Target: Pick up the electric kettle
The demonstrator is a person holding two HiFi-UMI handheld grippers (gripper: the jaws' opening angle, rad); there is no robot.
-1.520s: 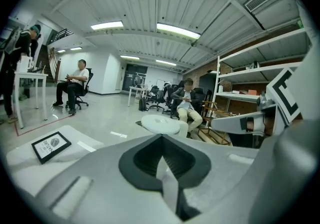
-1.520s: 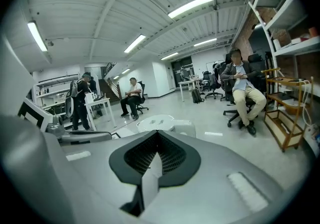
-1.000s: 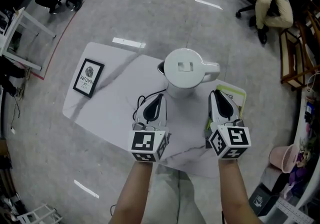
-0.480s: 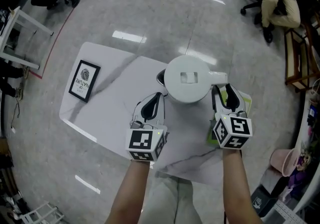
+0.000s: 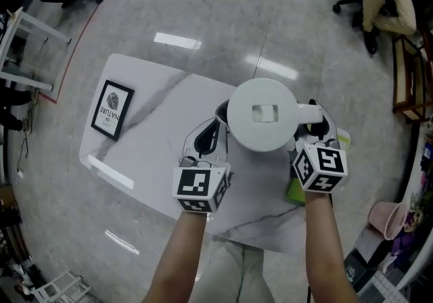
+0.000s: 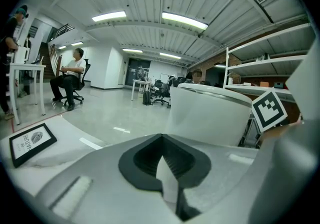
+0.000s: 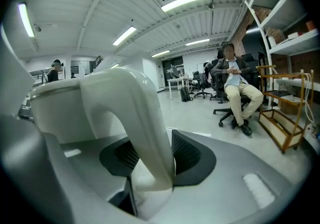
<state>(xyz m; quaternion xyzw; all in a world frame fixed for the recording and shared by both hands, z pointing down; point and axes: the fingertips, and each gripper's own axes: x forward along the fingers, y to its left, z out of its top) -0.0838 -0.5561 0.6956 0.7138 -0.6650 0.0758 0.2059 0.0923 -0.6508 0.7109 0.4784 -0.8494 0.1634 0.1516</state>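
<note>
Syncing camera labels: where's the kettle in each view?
Head view: kettle at centre, handle pointing right.
Left gripper view: kettle right of centre, handle unseen.
Right gripper view: kettle at left, handle arching down the middle.
Landmark: framed sign at left in head view, same sign lower left in left gripper view; not in right gripper view.

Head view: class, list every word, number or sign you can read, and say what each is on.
"OF NATURE": on the black-framed sign lying on the white table.
Smaller line beneath it: too small to read.
On the electric kettle: no print readable.
</note>
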